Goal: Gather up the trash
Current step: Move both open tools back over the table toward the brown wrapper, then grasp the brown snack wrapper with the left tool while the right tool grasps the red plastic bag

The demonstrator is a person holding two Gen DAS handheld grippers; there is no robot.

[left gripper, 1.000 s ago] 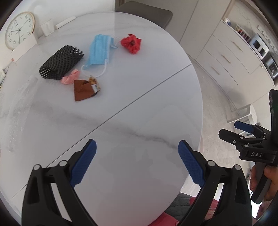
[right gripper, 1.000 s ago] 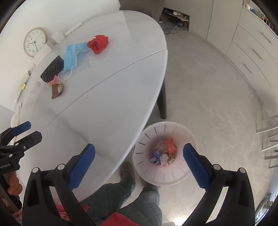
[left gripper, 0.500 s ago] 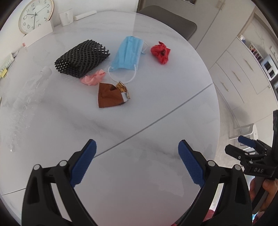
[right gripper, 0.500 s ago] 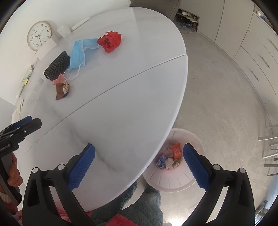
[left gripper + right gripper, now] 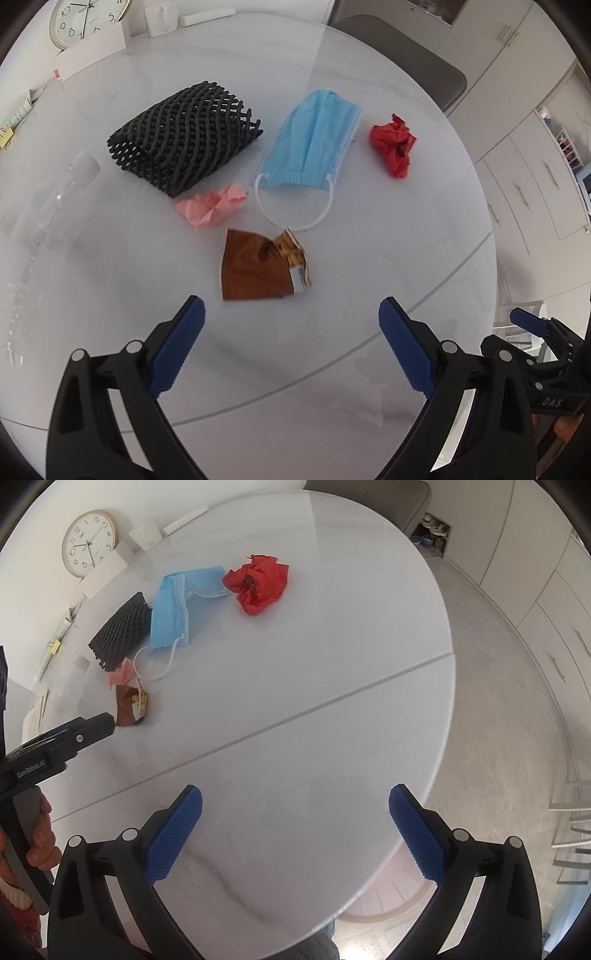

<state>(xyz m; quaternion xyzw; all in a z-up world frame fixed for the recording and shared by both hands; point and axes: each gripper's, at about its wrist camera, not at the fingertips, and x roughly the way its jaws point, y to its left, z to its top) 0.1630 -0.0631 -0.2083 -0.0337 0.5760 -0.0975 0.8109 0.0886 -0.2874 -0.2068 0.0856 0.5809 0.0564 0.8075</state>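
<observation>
Trash lies on the white round table: a brown snack wrapper, a crumpled pink paper, a black foam net, a blue face mask and a crumpled red paper. My left gripper is open and empty, just short of the brown wrapper. My right gripper is open and empty over the table's near half; the red paper, mask and wrapper lie far ahead on the left.
A clear plastic bottle lies at the table's left. A clock, a white cup and papers stand at the back. A white bin shows under the table's near edge. A chair stands behind the table.
Both grippers have moved forward over the table toward the trash. The bin has slid almost out of the right wrist view under the table edge. Both stay open.
</observation>
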